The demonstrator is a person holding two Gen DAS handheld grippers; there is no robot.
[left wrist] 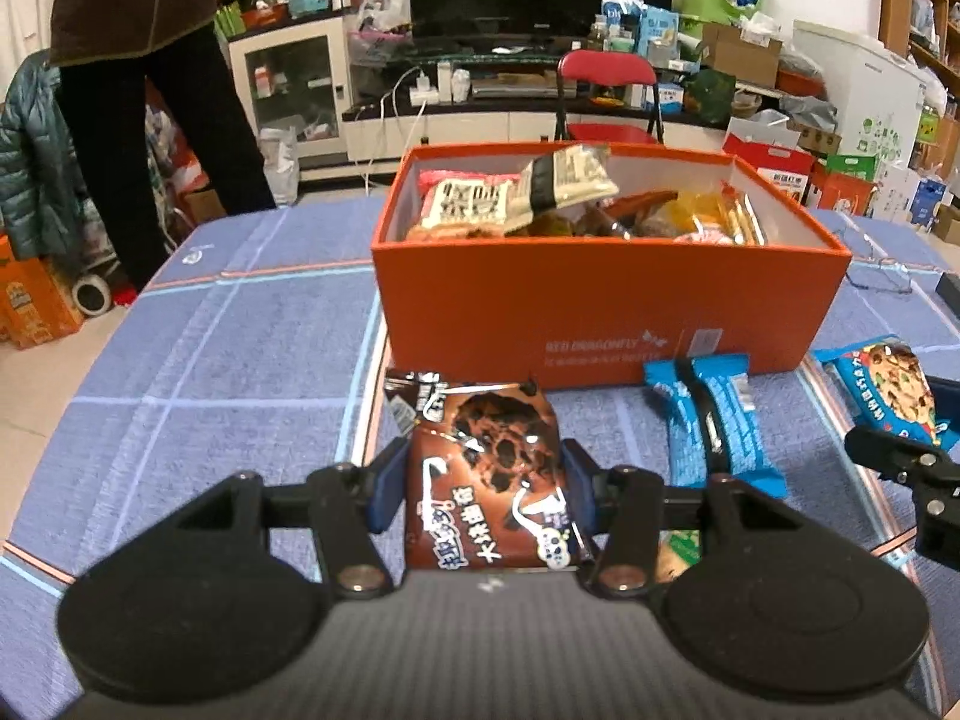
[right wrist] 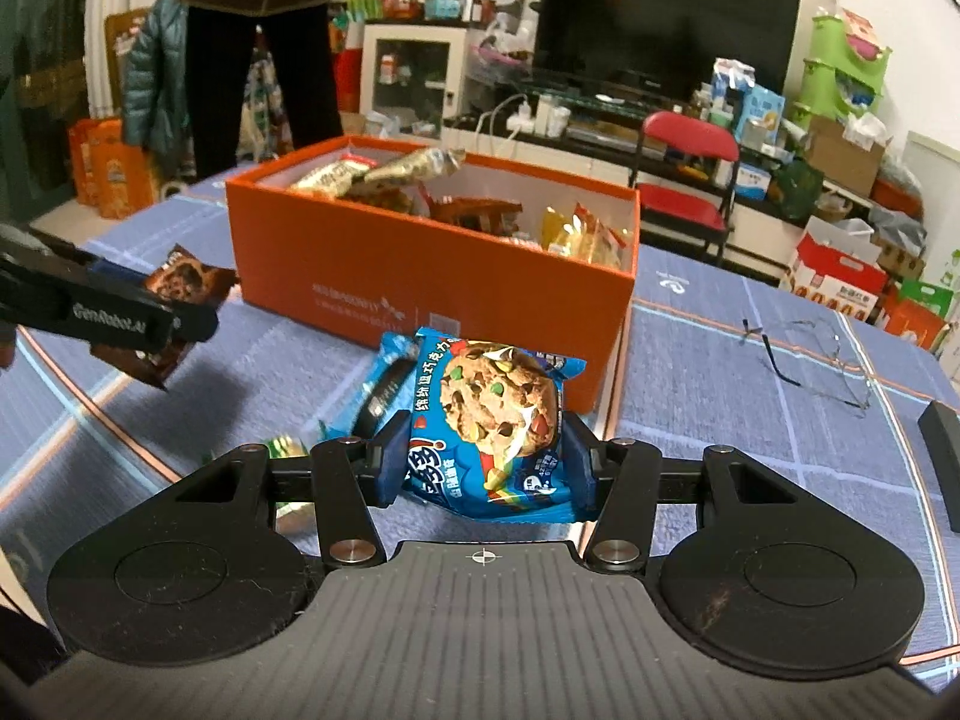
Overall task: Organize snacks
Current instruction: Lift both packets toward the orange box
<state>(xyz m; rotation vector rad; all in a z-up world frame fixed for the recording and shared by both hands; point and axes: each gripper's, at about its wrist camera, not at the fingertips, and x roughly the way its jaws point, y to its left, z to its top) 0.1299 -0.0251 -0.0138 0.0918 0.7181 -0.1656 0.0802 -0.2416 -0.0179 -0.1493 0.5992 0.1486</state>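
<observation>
Left gripper (left wrist: 483, 489) is clamping brown chocolate cookie packet (left wrist: 489, 468); right gripper (right wrist: 480, 462) is clamping blue cookie packet (right wrist: 495, 420), orange box (right wrist: 420, 276) ahead.

left gripper (left wrist: 483, 492) clamped, right gripper (right wrist: 480, 468) clamped

Snack pkts (left wrist: 714, 420) before box (left wrist: 606, 306)

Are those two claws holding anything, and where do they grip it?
Left claw pinches the brown cookie pack by its side edges; right claw pinches the blue cookie pack likewise.
</observation>
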